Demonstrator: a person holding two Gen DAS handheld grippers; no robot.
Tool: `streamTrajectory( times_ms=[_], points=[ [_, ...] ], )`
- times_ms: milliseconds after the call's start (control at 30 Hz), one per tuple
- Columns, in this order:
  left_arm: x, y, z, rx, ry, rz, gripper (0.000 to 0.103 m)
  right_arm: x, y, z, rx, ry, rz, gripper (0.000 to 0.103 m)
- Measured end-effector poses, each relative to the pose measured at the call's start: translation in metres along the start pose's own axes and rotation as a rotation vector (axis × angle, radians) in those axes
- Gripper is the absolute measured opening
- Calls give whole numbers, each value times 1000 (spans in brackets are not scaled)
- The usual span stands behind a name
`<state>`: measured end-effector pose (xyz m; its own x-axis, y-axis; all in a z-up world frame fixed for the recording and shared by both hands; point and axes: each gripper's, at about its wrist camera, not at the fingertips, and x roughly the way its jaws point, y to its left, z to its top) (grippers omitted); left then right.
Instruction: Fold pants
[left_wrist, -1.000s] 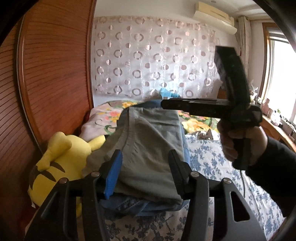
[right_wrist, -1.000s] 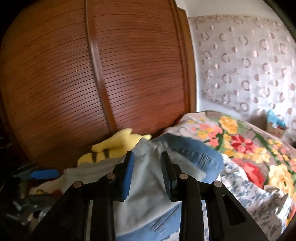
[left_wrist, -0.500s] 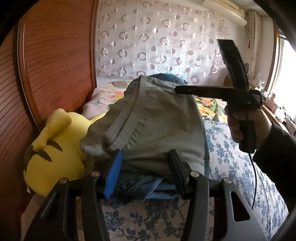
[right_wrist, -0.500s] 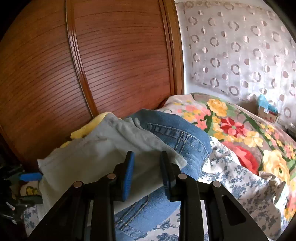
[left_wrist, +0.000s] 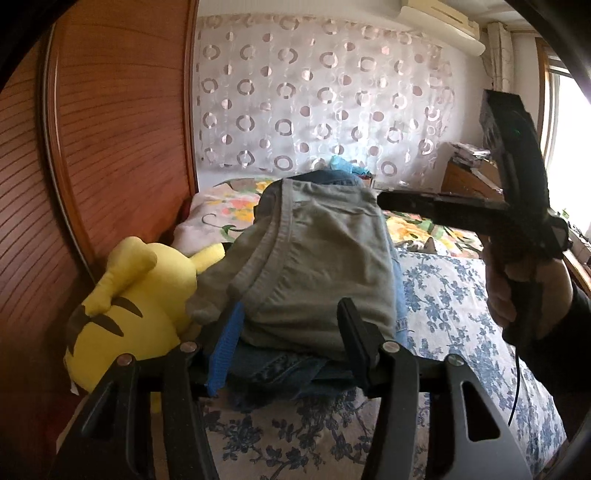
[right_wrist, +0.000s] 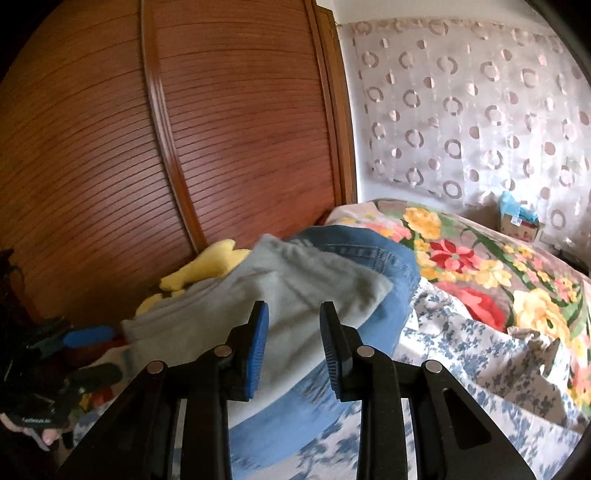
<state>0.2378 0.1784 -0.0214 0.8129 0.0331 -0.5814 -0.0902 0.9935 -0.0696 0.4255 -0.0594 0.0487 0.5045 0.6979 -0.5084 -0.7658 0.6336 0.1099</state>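
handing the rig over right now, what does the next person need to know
Left gripper: jaws have just been opening; the folded clothes sit between them, apparently released.
Right gripper: jaws open and empty, hovering over the clothes.
Grey pants lie folded on top of folded jeans on the bed.
Done: the fold looks finished.
Left: probably draw the left gripper back.

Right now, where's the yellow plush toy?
Left wrist view, left side: the yellow plush toy lies on the bed against the wooden wardrobe, touching the grey pants.
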Motion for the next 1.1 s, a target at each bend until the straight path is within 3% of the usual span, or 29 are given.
streamTrajectory(
  times_ms=[67,167,333,867,1000,1100],
  points=[
    [-5,-1,1,1,-1,-19,71,-6,6,-4,-8,10,-3,30],
    [-14,-4,1,3,-13,-34,81,-18,10,-9,-8,11,-4,30],
    [-24,-4,1,-6,-20,-46,87,-36,14,-10,1,-9,3,30],
    [-73,-32,5,47,-108,-46,87,-87,37,-20,0,-52,-11,30],
    [-81,-42,5,61,-99,-20,88,-104,42,-26,7,-68,-33,30],
    [-87,-48,3,71,-100,-49,87,-115,47,-32,10,-72,-52,30]
  ],
)
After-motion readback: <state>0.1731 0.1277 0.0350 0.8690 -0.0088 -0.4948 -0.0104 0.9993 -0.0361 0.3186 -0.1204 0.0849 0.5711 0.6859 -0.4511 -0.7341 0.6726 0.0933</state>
